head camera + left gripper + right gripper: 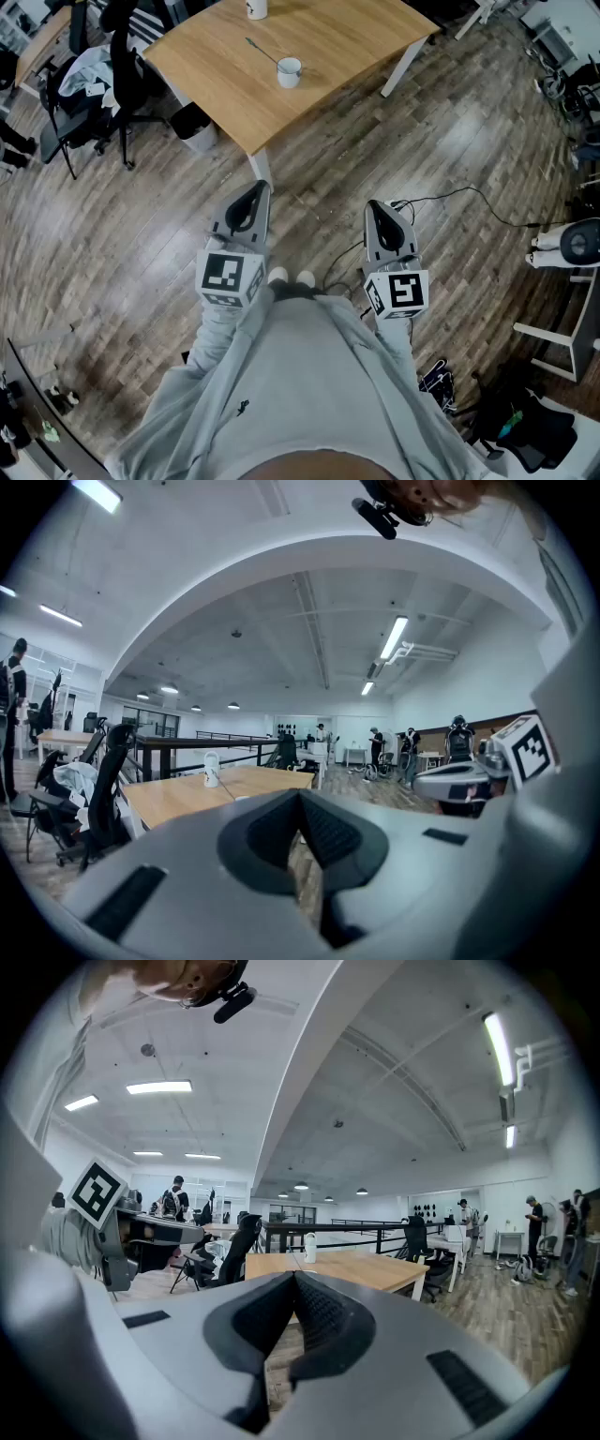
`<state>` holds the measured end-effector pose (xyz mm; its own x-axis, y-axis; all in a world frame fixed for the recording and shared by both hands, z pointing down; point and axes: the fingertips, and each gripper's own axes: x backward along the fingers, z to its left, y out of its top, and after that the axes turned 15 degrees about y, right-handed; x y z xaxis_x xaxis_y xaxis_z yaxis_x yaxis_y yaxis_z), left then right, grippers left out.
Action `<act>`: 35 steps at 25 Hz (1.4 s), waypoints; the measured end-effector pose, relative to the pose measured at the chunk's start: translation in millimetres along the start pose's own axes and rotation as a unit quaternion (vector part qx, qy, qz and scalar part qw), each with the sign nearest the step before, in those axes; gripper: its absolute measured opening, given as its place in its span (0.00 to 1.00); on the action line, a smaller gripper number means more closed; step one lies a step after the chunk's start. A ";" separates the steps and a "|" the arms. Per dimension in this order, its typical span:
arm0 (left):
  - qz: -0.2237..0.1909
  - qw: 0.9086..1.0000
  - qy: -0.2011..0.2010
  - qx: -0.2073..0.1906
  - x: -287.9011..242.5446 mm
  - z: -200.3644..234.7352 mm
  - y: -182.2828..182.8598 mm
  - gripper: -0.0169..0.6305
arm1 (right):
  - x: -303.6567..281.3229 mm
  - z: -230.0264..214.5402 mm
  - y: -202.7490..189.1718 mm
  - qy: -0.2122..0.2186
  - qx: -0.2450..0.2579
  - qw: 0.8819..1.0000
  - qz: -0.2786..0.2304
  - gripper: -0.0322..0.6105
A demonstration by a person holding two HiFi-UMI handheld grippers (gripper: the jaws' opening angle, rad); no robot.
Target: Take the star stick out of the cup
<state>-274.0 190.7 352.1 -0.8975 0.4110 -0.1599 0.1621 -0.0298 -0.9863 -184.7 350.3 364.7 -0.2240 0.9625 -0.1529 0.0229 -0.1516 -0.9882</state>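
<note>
Person: grey sleeves and top fill the bottom of the head view; one gripper in each hand, held over the wooden floor (141, 234).
Left gripper (260, 188): jaws pressed tip to tip with nothing between them, pointing toward the table; marker cube at its rear.
Right gripper (374, 205): jaws likewise closed together and empty, level with the left one and apart from it.
Cable (450, 197): black, lies on the floor to the right of the right gripper.
Table (337, 47): light wood on white legs, well ahead of both grippers.
Cup (289, 71): white, stands near the table's front corner.
Star stick (262, 51): thin, its lower end in the cup, leaning out over the rim to the far left.
White bottle (256, 8): upright on the table beyond the cup.
Office chair (89, 89): black, beside the table's left end.
</note>
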 end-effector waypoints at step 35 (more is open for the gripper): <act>0.002 1.000 0.003 -0.003 -221.0 48.2 27.2 0.06 | -178.3 -131.6 14.1 0.026 -0.031 0.999 -0.019 0.08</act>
<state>-91.1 55.2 358.6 -0.8947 0.4159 -0.1629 0.1678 -0.0250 -0.9855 -16.2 206.1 376.5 -0.1747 0.9779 -0.1145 0.0762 -0.1025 -0.9918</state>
